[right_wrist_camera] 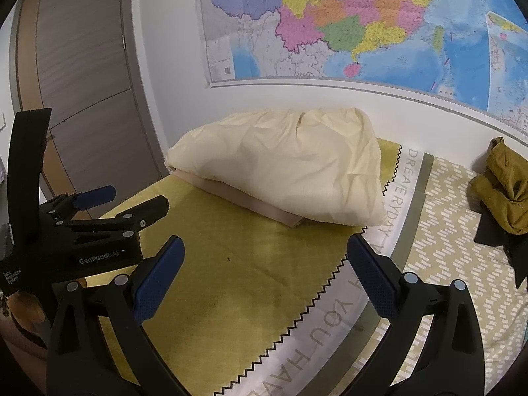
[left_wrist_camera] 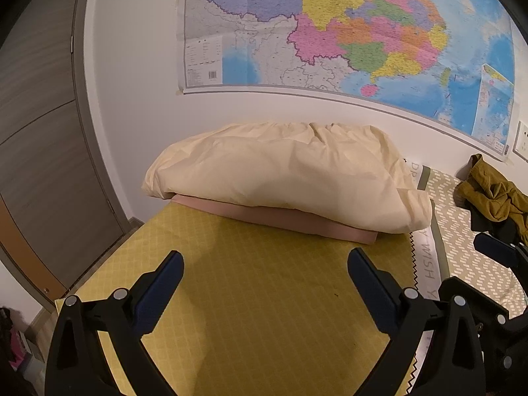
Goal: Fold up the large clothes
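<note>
A wide bed (right_wrist_camera: 237, 283) fills the scene, its cover yellow on the left and pale patterned on the right, with a wall map (left_wrist_camera: 346, 29) hanging behind it. At the far side a cream pillow (left_wrist_camera: 280, 175) rests on a folded pink cloth (left_wrist_camera: 297, 222). The task's thing, a crumpled olive garment (right_wrist_camera: 501, 194) with something dark beneath it, lies in a heap at the far right of the bed, well apart from both tools. The left tongs (left_wrist_camera: 265, 262) hover over the yellow cover with jaws spread wide and nothing between them; the right tongs (right_wrist_camera: 265, 257) hover just beside them, likewise apart and empty. The likely trouble from here is that the heap hides its hems, so a pinch could catch several layers, or the dark piece below, and the garment would lift bunched rather than spread.
</note>
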A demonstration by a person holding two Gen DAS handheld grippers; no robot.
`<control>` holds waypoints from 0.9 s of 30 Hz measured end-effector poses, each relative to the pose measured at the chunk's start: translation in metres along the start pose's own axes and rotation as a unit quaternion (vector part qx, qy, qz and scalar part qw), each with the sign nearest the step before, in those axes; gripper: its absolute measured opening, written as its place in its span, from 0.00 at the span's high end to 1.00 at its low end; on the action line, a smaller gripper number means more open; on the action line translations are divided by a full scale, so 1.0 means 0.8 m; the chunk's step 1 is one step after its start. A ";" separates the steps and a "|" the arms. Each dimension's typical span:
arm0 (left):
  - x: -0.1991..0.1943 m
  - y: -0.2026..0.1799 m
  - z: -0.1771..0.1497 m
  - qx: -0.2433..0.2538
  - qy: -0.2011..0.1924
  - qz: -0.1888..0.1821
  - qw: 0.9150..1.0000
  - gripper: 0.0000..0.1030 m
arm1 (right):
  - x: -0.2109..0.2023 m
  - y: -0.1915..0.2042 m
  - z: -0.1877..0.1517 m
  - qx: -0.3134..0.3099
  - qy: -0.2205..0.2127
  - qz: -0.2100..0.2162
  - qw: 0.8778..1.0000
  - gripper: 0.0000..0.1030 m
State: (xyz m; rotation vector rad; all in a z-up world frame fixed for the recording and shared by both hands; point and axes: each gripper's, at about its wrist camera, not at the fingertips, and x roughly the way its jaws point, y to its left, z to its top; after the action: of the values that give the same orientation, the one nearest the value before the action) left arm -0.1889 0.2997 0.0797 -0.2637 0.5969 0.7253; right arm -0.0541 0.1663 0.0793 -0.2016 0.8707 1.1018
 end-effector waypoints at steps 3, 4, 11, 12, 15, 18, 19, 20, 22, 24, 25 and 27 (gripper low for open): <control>0.000 0.001 0.001 -0.002 0.000 -0.001 1.000 0.07 | 0.000 0.000 0.000 0.000 0.000 0.001 1.000 0.05; 0.000 0.002 0.001 -0.003 0.000 -0.002 1.000 0.07 | 0.000 0.000 0.000 0.000 -0.001 0.000 1.000 0.06; 0.001 -0.001 0.002 -0.001 0.002 -0.003 1.000 0.07 | 0.001 0.001 0.000 0.002 0.000 0.000 1.000 0.05; 0.001 -0.001 0.002 -0.001 0.002 -0.003 1.000 0.07 | 0.001 0.001 0.001 0.002 0.000 -0.001 1.000 0.05; 0.001 -0.002 0.001 -0.001 0.003 -0.003 1.000 0.07 | 0.001 0.002 0.001 0.003 0.000 0.001 1.000 0.05; 0.001 -0.003 0.002 0.001 0.003 -0.003 1.000 0.07 | 0.001 0.002 0.001 0.003 0.000 0.001 1.000 0.06; 0.001 -0.004 0.002 0.001 0.003 -0.003 1.000 0.07 | 0.001 0.002 0.001 0.004 -0.001 0.001 1.000 0.06; 0.001 -0.004 0.002 0.001 0.003 -0.003 1.000 0.07 | 0.002 0.001 0.001 0.003 0.000 0.002 1.000 0.05; 0.002 -0.004 0.001 0.001 0.004 -0.004 1.000 0.07 | 0.002 0.001 0.001 0.005 0.001 0.001 1.000 0.05; 0.002 -0.005 0.001 0.001 0.004 -0.004 1.000 0.07 | 0.002 0.000 0.001 0.006 0.001 0.002 1.000 0.05; 0.002 -0.005 0.001 0.002 0.003 -0.004 1.000 0.07 | 0.003 0.000 0.001 0.007 0.001 0.001 1.000 0.05; 0.002 -0.006 0.001 0.001 0.003 -0.003 1.000 0.07 | 0.004 0.001 0.001 0.007 0.002 0.001 1.000 0.05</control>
State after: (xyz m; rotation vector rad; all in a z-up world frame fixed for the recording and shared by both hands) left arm -0.1845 0.2974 0.0794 -0.2670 0.6025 0.7177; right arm -0.0536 0.1693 0.0779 -0.1901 0.8823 1.0975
